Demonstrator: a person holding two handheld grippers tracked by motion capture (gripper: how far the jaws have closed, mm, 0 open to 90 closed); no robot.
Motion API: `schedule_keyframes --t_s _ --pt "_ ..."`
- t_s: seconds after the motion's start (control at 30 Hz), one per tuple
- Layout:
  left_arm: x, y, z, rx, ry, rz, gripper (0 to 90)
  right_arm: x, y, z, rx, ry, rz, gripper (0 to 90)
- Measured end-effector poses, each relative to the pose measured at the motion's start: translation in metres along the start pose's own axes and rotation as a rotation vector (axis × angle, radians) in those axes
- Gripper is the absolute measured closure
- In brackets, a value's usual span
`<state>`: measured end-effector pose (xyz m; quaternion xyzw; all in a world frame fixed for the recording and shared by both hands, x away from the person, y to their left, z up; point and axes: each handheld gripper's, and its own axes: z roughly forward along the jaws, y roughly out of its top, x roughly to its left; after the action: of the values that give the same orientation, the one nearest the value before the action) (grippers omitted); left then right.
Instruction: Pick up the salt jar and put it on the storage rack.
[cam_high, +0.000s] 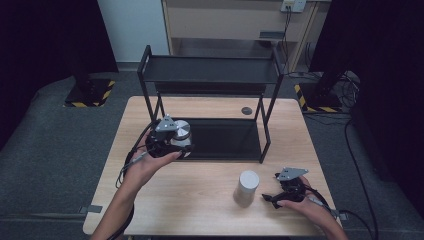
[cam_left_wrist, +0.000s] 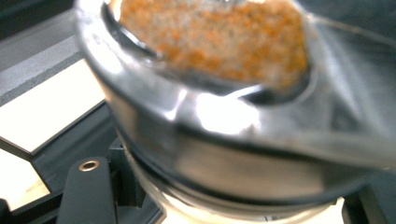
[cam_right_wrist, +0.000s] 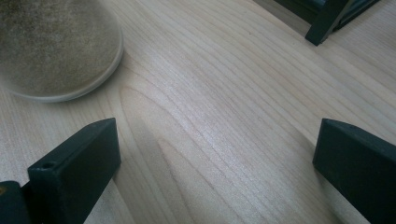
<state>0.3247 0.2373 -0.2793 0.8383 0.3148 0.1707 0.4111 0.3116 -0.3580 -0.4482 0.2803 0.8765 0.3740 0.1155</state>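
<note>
Orange-speckled powder fills the steel-lidded jar (cam_left_wrist: 224, 140) clamped in the left gripper (cam_high: 167, 142).

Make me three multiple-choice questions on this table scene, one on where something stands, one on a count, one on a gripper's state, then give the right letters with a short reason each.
1. Where does the white cylinder stand?
A. On the rack's top shelf
B. On the wooden table in front of the rack, beside the right gripper
C. On the floor

2. How many shelves does the black rack have?
A. Two
B. Four
C. Five

3. What is the left gripper doing?
A. Lying open on the table
B. Hanging open over the floor
C. Holding a shiny jar at the rack's lower shelf

Answers:
1 B: the high view shows the cylinder on the table, just left of the right gripper.
2 A: one upper and one lower shelf show.
3 C: the jar, with orange grains inside, sits between its jaws.
</note>
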Motion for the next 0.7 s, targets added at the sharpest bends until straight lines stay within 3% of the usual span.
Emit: schedule_keyframes --t_s 0.7 --pt "0.006 0.052 -0.026 0.004 0.003 0.037 30.0 0.000 0.000 0.000 0.000 0.000 0.001 1.7"
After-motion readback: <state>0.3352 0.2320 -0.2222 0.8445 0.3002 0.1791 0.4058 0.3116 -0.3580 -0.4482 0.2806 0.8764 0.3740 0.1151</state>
